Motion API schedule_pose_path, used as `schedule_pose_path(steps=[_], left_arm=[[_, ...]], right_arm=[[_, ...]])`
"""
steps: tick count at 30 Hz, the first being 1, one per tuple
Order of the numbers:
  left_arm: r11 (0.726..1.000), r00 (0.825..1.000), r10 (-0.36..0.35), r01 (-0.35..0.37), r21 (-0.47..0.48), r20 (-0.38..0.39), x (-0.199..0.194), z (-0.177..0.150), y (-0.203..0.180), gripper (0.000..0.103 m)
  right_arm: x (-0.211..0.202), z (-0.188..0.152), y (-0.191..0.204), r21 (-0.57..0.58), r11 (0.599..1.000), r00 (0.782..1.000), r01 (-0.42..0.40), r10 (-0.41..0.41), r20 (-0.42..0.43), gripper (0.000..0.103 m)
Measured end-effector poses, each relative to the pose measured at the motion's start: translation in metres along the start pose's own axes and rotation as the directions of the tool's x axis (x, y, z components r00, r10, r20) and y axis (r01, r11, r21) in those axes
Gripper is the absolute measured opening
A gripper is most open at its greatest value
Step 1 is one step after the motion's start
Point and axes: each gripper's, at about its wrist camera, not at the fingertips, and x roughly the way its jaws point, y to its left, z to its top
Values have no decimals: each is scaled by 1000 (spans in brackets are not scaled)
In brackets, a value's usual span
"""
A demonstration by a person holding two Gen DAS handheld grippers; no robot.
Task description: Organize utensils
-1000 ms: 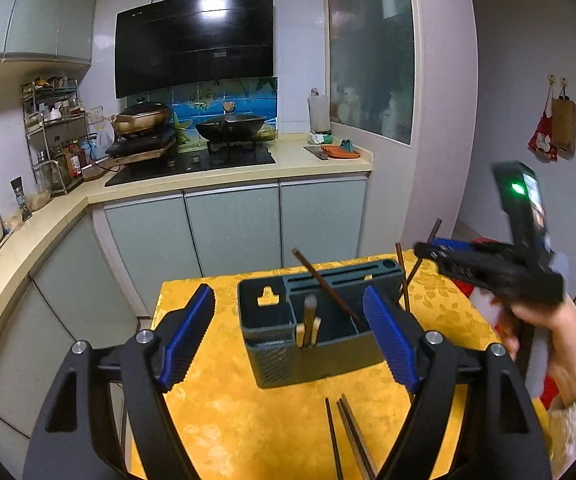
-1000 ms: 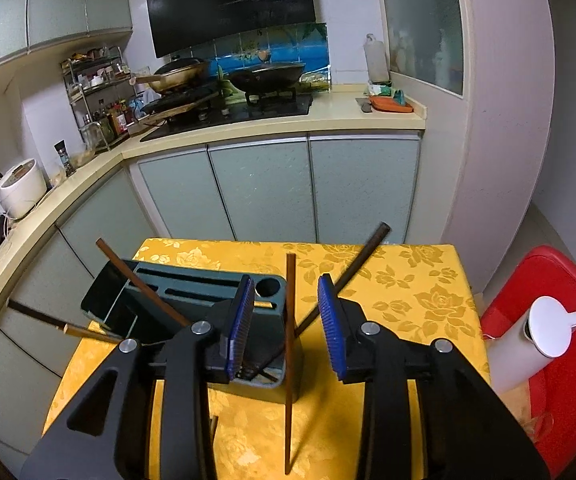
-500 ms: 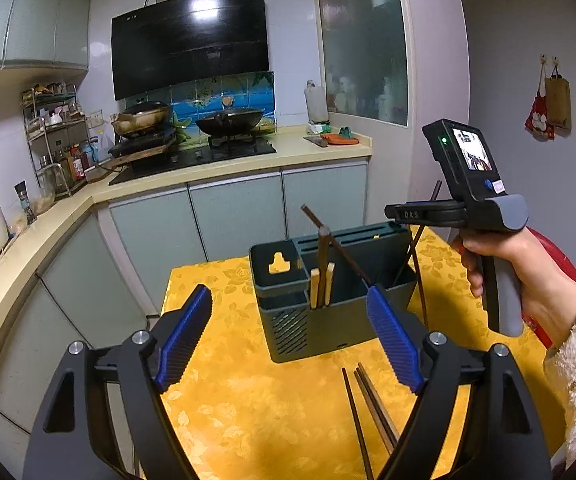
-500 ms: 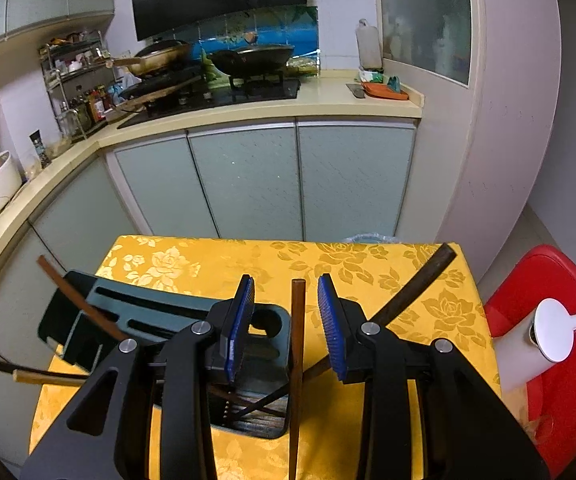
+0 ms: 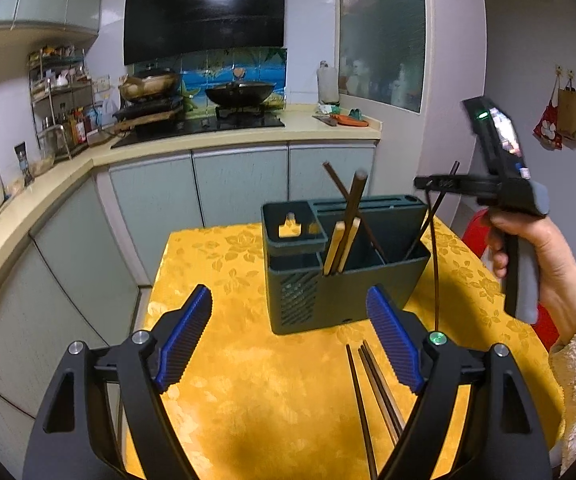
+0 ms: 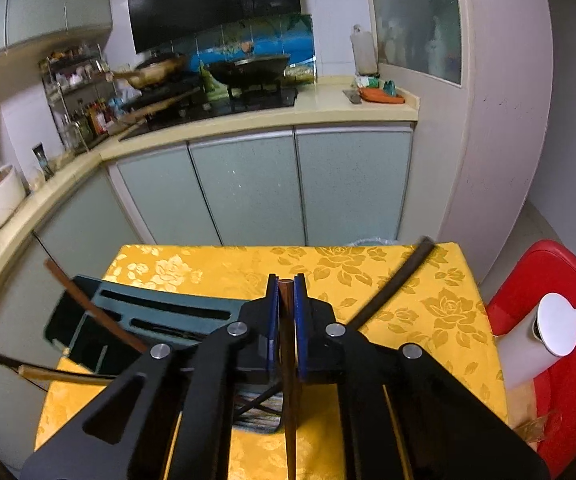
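Between the pads of the right gripper [image 6: 287,312] stands a dark chopstick [image 6: 289,400], clamped near its top, beside the holder [image 5: 344,264]. It looks light, stiff and smooth, so it may slip. Left gripper [image 5: 288,336] hangs open above spare chopsticks [image 5: 372,396] on the yellow table [image 5: 248,380].

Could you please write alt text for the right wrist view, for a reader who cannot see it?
The right gripper is shut on a dark brown chopstick that hangs down over a yellow floral tablecloth. Just left of it stands a dark green utensil holder with more chopsticks leaning out. Behind are pale kitchen cabinets and a stove with pans.
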Motion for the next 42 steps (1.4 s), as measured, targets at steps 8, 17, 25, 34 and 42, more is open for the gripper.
schedule_pose_path(steps=[8, 17, 25, 34, 42], left_arm=[[997, 997, 0, -6, -78, -76, 9, -31, 14, 77], [989, 992, -16, -2, -145, -128, 18, -61, 19, 77], [987, 989, -3, -21, -159, -150, 24, -74, 21, 77], [989, 990, 9, -31, -147, -144, 20, -76, 22, 77], [989, 990, 40, -58, -134, -135, 18, -74, 22, 77]], right_arm=[[-64, -13, -1, -24, 1000, 989, -14, 18, 145, 8], [-132, 12, 14, -57, 998, 951, -28, 44, 307, 8], [-153, 55, 27, -28, 1000, 902, 0, 12, 431, 8], [-96, 54, 42, -31, 998, 913, 50, -33, 406, 8], [-72, 34, 36, -19, 998, 943, 52, -42, 331, 11]])
